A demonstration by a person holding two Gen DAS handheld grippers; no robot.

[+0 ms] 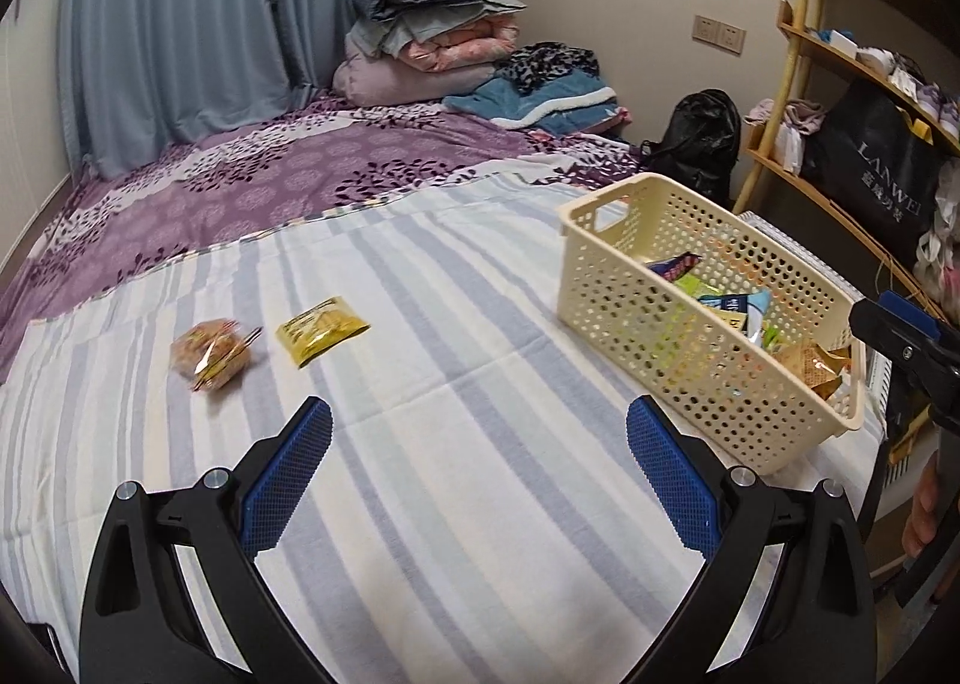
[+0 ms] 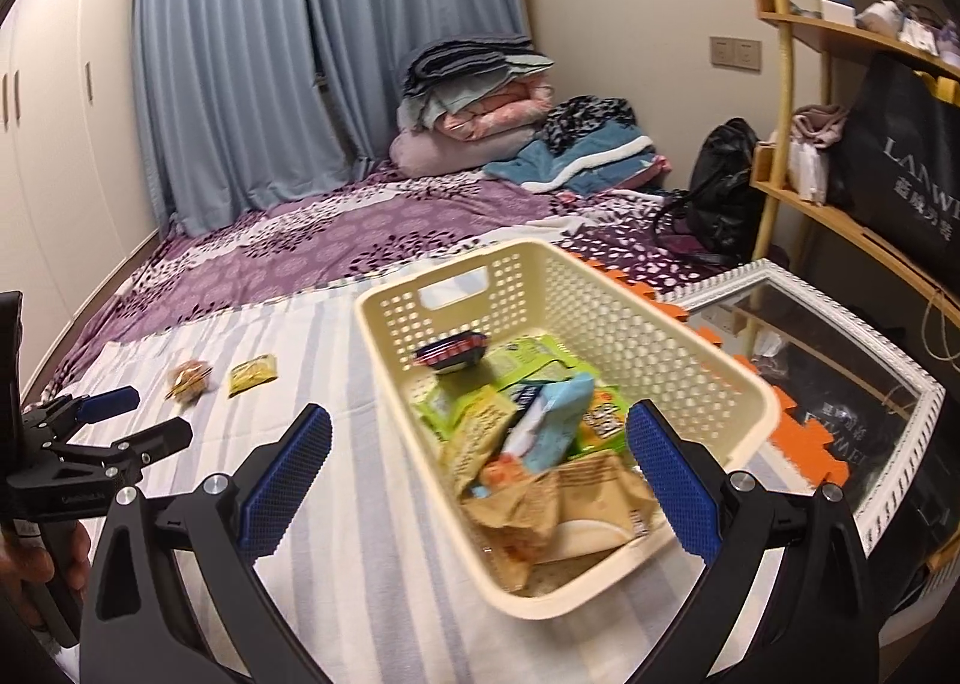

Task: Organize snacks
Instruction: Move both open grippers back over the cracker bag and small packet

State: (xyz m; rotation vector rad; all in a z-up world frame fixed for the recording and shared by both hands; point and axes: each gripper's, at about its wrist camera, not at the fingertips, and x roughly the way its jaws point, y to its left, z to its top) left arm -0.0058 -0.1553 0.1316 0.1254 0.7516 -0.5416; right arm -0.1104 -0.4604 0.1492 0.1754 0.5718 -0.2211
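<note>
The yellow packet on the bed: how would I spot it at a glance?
Start at the cream perforated basket on the striped sheet. Two snacks lie loose to its left. The yellow packet is the flat, opaque one nearer the basket; its neighbour is a round pastry in clear wrap.

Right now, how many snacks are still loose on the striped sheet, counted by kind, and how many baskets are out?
Clear-wrapped round pastry: 1
Yellow packet: 1
Cream basket, already holding several snacks: 1
Total: 2 loose snacks, 1 basket. Both lie apart from the basket, and neither hand-held gripper holds anything.
</note>
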